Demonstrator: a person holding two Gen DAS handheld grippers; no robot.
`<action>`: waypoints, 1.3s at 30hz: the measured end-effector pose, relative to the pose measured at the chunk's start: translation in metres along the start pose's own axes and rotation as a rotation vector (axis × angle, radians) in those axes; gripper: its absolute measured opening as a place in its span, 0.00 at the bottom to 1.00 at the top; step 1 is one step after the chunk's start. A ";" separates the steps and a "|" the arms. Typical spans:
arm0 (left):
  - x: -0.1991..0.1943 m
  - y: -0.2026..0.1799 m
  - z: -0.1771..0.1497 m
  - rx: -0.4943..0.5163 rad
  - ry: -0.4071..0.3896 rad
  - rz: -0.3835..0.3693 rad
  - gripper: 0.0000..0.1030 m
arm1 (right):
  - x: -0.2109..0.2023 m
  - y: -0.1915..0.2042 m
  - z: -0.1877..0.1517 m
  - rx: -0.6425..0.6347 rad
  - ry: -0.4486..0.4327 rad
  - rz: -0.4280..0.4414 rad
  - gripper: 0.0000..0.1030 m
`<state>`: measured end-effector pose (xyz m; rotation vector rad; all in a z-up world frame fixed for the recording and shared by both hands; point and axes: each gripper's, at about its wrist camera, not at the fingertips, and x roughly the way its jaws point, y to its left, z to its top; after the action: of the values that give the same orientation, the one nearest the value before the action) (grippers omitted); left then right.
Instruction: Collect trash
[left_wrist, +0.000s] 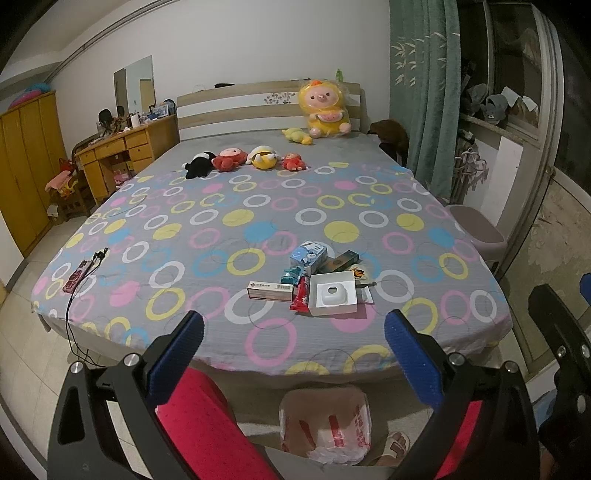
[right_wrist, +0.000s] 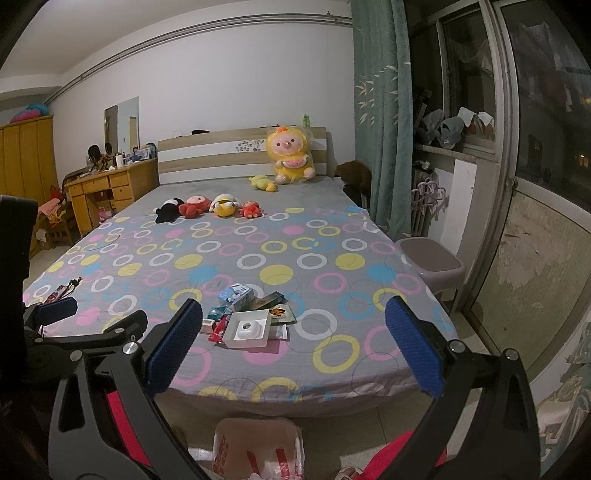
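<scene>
Left hand-held gripper (left_wrist: 293, 332) and right hand-held gripper (right_wrist: 293, 328): fingers spread apart, holding nothing, short of the bed (left_wrist: 221, 206). Trash pile (left_wrist: 317, 280) lies near bed's foot edge; plastic bag (left_wrist: 325, 424) on floor below it.

- Home bedroom, lived-in.
- Large bed (left_wrist: 258, 206) with circle-patterned sheet and wooden headboard (left_wrist: 240, 107).
- Plush toys (left_wrist: 243, 158) in a row near the headboard.
- Yellow wardrobe (left_wrist: 26, 173), cluttered wooden desk (left_wrist: 125, 147), wall mirror (left_wrist: 133, 83).
- Green curtain (left_wrist: 424, 92) beside a window (right_wrist: 546, 92).
</scene>
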<state>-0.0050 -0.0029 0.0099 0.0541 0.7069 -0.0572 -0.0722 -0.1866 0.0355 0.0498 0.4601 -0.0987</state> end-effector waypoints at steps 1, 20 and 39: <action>0.000 -0.001 0.000 0.003 -0.001 -0.002 0.93 | 0.000 0.001 0.000 -0.001 0.000 0.000 0.94; -0.001 -0.003 -0.002 0.016 -0.004 -0.007 0.93 | 0.000 0.005 0.001 -0.002 -0.002 0.005 0.94; -0.002 -0.002 -0.001 0.012 -0.006 -0.009 0.93 | 0.000 0.005 0.001 -0.001 0.001 0.005 0.94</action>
<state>-0.0072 -0.0052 0.0101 0.0623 0.7012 -0.0697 -0.0712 -0.1819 0.0367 0.0498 0.4606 -0.0936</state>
